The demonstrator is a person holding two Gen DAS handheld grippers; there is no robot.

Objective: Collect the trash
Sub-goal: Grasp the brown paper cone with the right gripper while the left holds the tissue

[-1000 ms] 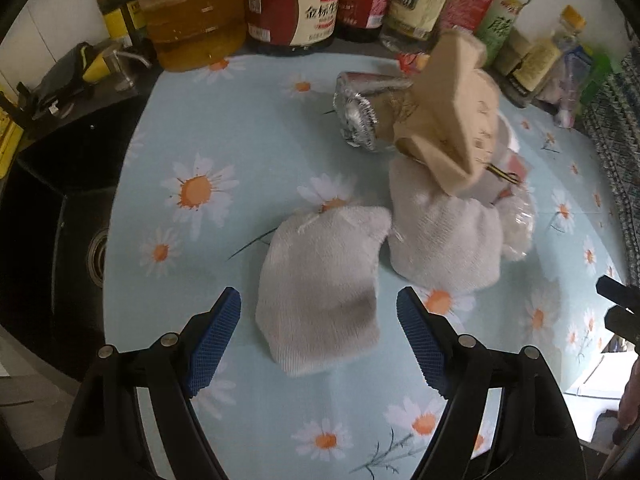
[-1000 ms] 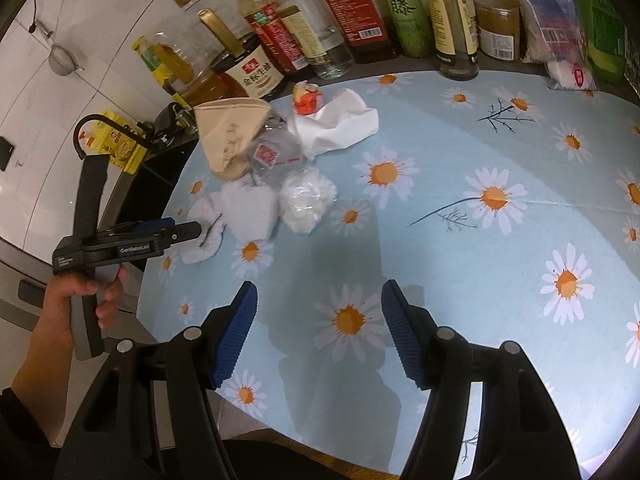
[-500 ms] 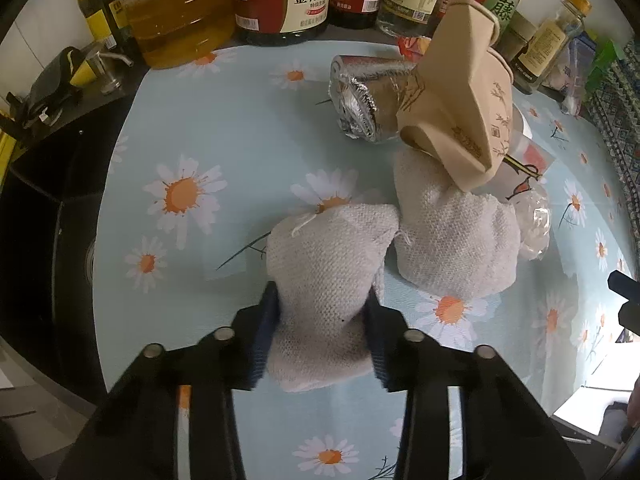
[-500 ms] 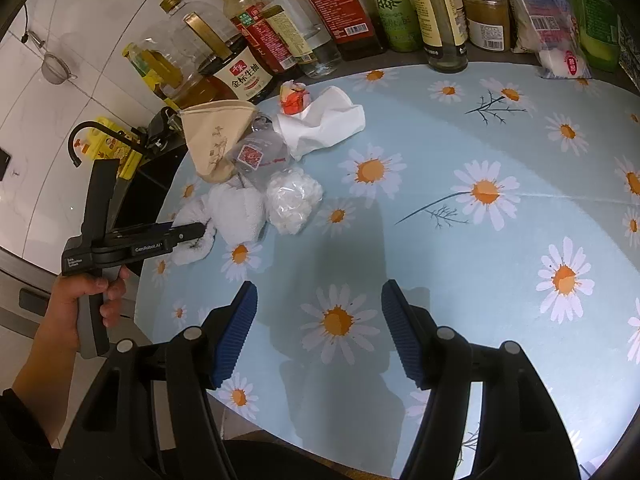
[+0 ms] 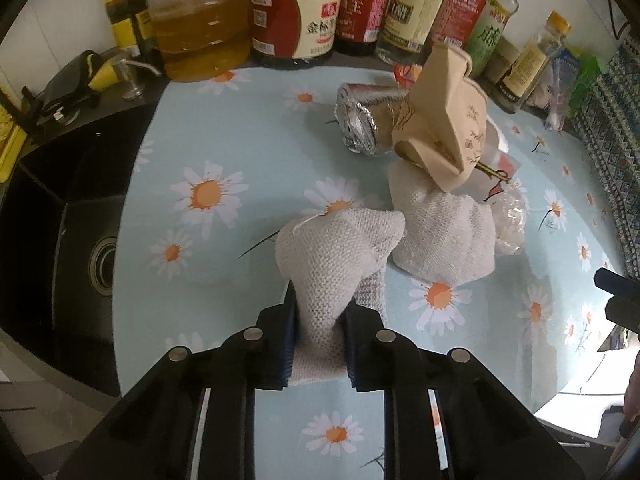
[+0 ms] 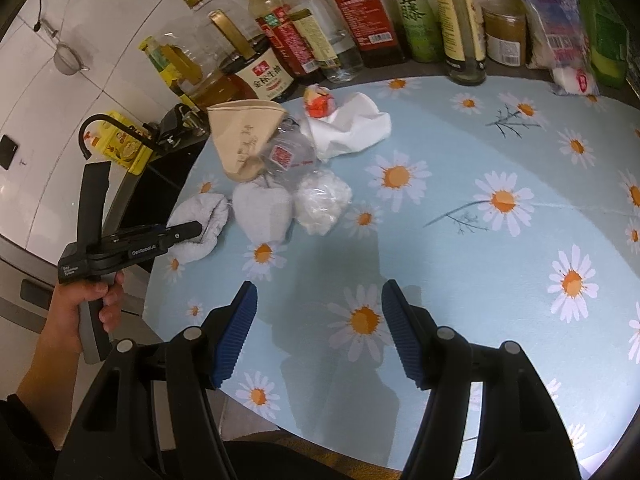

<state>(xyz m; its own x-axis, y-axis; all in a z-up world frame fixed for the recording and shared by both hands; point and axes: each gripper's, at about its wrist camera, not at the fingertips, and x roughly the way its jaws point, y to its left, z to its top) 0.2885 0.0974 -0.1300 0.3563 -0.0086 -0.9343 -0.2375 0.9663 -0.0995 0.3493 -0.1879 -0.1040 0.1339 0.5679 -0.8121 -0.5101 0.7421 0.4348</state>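
Note:
A pile of trash lies on the daisy-print table (image 5: 224, 136). My left gripper (image 5: 320, 332) is shut on the near end of a grey-white knitted cloth (image 5: 332, 256), which bunches up between the pads. Beside it sits a second knitted cloth (image 5: 440, 232), with a crumpled brown paper bag (image 5: 444, 128), a foil roll (image 5: 364, 120) and a clear plastic wad (image 5: 508, 220) behind. In the right wrist view the left gripper (image 6: 180, 236) holds that cloth (image 6: 204, 216) at the table's left edge. My right gripper (image 6: 320, 336) hovers over bare table, its jaws opening with nothing between them.
Sauce and oil bottles (image 5: 296, 20) line the back of the table. A black sink (image 5: 60, 240) lies just left of the table edge. A white tissue (image 6: 352, 128) and a red wrapper (image 6: 320, 102) lie behind the pile. A hand (image 6: 80, 304) grips the left tool.
The left jaws have closed from wide open onto the near knitted cloth, squeezing and lifting its end. The right jaws stand a little wider than before.

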